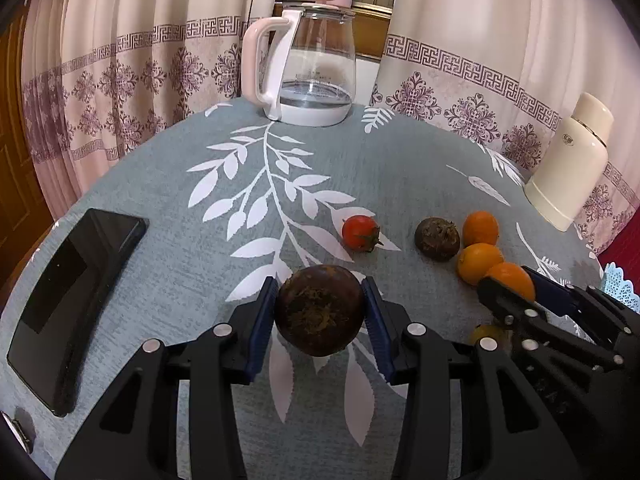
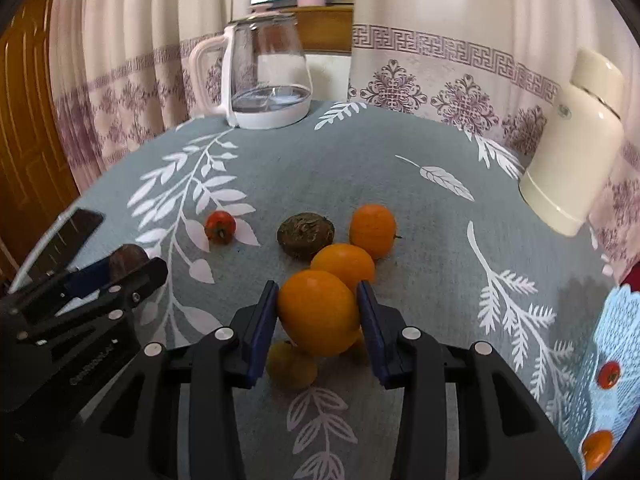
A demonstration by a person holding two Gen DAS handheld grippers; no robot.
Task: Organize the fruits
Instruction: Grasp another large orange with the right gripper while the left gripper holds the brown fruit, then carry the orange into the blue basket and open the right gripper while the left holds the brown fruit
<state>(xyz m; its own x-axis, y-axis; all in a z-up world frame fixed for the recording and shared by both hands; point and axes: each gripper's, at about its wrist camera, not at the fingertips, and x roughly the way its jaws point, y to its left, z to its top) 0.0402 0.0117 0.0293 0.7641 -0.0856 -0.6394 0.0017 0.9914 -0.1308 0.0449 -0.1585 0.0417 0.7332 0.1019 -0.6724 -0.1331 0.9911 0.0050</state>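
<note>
Left wrist view: a brown fruit (image 1: 319, 310) is clamped between the left gripper (image 1: 320, 312) pads, while an orange (image 2: 318, 312) is pinched likewise by the right gripper (image 2: 318, 314).

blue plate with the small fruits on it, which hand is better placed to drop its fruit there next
Right. The blue plate lies at the right tongs' side, which grip an orange fruit. The left tongs, holding a dark fruit, sit farther left.

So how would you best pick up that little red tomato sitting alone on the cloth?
Grip the tomato across its round middle, coming from above. It lies on its side with the stem pointing sideways, and bare tablecloth all around leaves room for both fingers.
</note>
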